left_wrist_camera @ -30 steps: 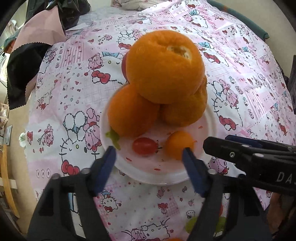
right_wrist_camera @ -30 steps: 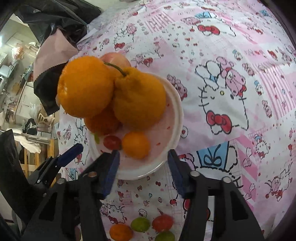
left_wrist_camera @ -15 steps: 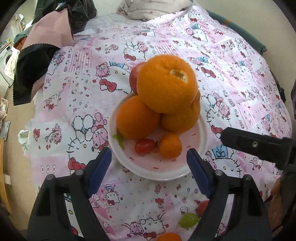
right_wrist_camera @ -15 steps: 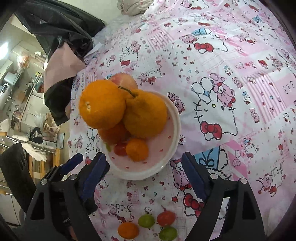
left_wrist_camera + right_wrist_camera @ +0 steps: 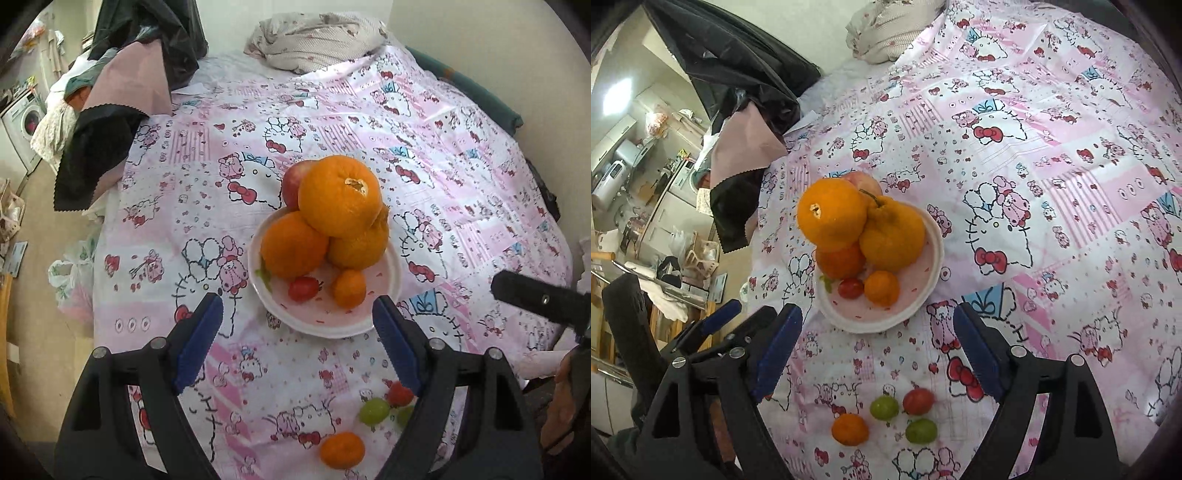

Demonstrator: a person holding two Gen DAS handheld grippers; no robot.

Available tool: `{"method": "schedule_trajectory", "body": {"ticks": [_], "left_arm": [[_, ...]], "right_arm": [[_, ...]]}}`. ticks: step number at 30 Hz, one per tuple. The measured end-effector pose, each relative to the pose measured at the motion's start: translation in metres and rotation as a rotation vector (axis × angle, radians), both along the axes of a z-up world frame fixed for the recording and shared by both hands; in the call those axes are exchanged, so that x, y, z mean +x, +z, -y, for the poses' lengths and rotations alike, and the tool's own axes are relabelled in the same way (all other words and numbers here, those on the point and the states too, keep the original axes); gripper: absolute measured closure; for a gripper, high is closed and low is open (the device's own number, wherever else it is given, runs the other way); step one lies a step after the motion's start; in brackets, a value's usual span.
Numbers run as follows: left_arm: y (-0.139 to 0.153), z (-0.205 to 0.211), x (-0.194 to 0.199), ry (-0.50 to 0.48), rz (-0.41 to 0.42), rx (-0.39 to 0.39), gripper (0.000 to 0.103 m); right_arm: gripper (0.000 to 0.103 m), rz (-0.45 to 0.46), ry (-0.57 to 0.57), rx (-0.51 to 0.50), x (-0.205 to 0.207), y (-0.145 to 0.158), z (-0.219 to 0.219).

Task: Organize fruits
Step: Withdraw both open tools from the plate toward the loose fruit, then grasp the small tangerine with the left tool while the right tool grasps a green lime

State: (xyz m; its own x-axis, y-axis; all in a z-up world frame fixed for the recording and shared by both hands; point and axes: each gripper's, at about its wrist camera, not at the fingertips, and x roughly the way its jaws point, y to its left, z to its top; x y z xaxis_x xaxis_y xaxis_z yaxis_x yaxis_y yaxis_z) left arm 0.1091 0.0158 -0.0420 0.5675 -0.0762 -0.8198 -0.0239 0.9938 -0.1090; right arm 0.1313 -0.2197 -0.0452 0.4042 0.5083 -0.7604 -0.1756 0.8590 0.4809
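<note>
A white plate (image 5: 325, 328) (image 5: 860, 325) on the pink cartoon-print cloth carries a pile of big oranges, the top orange (image 5: 340, 195) (image 5: 831, 214) resting on two others, with an apple (image 5: 291, 181) behind. A small mandarin (image 5: 349, 288) (image 5: 881, 288) and a red cherry tomato (image 5: 303, 288) (image 5: 850, 288) lie at the plate's front. Loose on the cloth nearer me are a small orange (image 5: 341, 450) (image 5: 849, 428), a red fruit (image 5: 918, 400) and two green grapes (image 5: 884, 407). My left gripper (image 5: 297, 300) and right gripper (image 5: 877, 310) hang above the plate's near edge, both open and empty.
Dark and pink cloths (image 5: 110, 122) drape over the table's back left corner. A crumpled grey cloth (image 5: 317, 40) lies at the far end. The table's edge drops to the floor on the left, where a plastic bag (image 5: 70, 273) sits. A person's hand (image 5: 561, 406) shows at lower right.
Both grippers have drawn back and up from the plate. The right jaws have spread wider. The loose small fruits near the front edge have come into view.
</note>
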Motion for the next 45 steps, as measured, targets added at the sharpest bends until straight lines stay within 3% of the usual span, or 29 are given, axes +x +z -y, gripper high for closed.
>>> {"method": "schedule_trajectory", "body": {"ticks": [9,26,32,40,45], "left_arm": [[0.012,0.001,-0.031,-0.016,0.011,-0.002,0.022],[-0.002,0.005,-0.064,0.0,-0.065,-0.036,0.022],[-0.015,0.005,-0.06,0.018,-0.119,-0.047,0.022],[-0.033,-0.003,-0.054,0.065,-0.196,-0.1,0.022],[-0.057,-0.005,-0.05,0.073,-0.317,-0.149,0.023]], "right_arm": [[0.017,0.014,0.008,0.014,-0.034,0.007,0.01],[0.017,-0.025,-0.004,-0.019,-0.063,-0.009,0.016],[0.017,-0.075,-0.024,-0.05,-0.064,-0.024,0.023],[0.017,-0.152,-0.09,-0.012,-0.058,-0.037,0.035],[0.017,-0.203,-0.12,0.003,-0.051,-0.048,0.039]]}}
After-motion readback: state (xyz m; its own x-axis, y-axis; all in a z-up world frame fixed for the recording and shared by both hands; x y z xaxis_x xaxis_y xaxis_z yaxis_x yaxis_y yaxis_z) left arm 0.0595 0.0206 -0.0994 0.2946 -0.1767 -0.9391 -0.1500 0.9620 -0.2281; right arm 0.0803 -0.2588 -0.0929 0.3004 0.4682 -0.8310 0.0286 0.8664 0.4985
